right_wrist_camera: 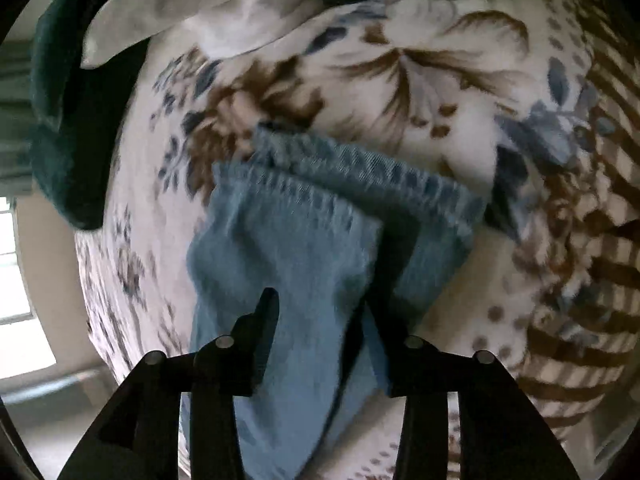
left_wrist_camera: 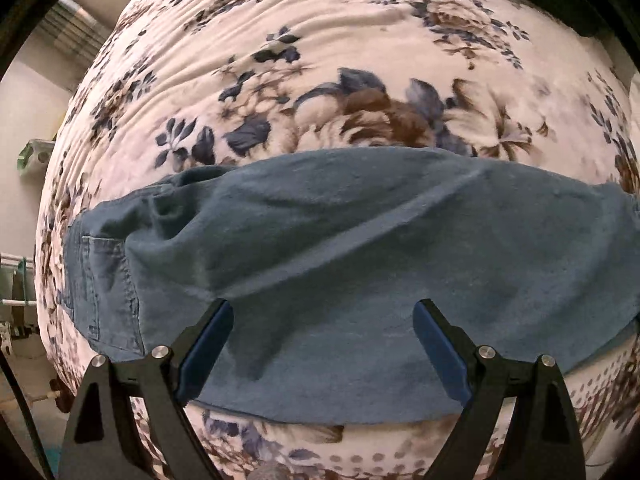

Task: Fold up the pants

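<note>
Blue denim pants lie across a floral bedspread, the seat with a back pocket at the left. My left gripper is open just above the pants' near edge, holding nothing. In the right wrist view the two hemmed leg ends lie stacked on the bedspread. My right gripper is partly open, with the upper leg's cloth lying between its fingers; the right finger is tucked under a fold. I cannot tell whether it pinches the cloth.
A white pillow and a dark green blanket lie past the leg ends. The bed's left edge drops off to a floor with a rack. A window shows at the left.
</note>
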A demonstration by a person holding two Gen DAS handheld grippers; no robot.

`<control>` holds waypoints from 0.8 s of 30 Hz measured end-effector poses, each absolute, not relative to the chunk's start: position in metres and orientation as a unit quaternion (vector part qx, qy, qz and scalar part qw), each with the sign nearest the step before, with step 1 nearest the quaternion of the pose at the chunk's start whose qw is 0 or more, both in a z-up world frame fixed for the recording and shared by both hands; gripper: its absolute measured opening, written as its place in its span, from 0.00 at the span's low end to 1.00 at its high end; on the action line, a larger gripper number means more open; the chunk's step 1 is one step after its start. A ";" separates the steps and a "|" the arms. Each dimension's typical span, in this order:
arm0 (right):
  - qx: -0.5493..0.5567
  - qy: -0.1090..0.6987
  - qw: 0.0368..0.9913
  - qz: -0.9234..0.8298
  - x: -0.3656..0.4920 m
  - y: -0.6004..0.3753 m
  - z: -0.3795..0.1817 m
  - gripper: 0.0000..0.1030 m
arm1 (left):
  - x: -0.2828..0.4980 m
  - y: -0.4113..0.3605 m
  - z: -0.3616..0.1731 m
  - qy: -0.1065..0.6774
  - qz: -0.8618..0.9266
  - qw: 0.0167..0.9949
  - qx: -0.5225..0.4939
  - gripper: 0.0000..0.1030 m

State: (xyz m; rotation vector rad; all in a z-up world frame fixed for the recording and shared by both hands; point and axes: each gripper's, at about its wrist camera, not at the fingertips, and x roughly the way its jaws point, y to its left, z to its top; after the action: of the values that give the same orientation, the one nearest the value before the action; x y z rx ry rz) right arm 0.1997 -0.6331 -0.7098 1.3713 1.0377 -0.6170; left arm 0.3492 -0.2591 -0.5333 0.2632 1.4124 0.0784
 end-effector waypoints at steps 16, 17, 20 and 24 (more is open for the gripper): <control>0.471 0.531 0.627 -0.320 0.210 -0.629 -0.710 0.08 | 0.350 -0.256 -0.539 0.646 0.036 0.755 0.106 0.89; 0.455 0.549 0.625 -0.316 0.219 -0.626 -0.709 0.15 | 0.350 -0.249 -0.537 0.645 0.037 0.757 0.101 0.89; 0.432 0.555 0.642 -0.305 0.237 -0.609 -0.688 0.69 | 0.350 -0.214 -0.528 0.642 0.043 0.763 0.059 0.89; 0.392 0.558 0.675 -0.282 0.268 -0.545 -0.643 0.74 | 0.349 -0.147 -0.517 0.645 0.069 0.761 0.003 0.89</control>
State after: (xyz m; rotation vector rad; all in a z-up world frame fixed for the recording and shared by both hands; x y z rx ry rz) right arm 0.2676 -0.5452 -0.6426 0.8812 1.2550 -0.6336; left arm 0.3489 -0.1466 -0.5170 0.0060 1.4037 0.1503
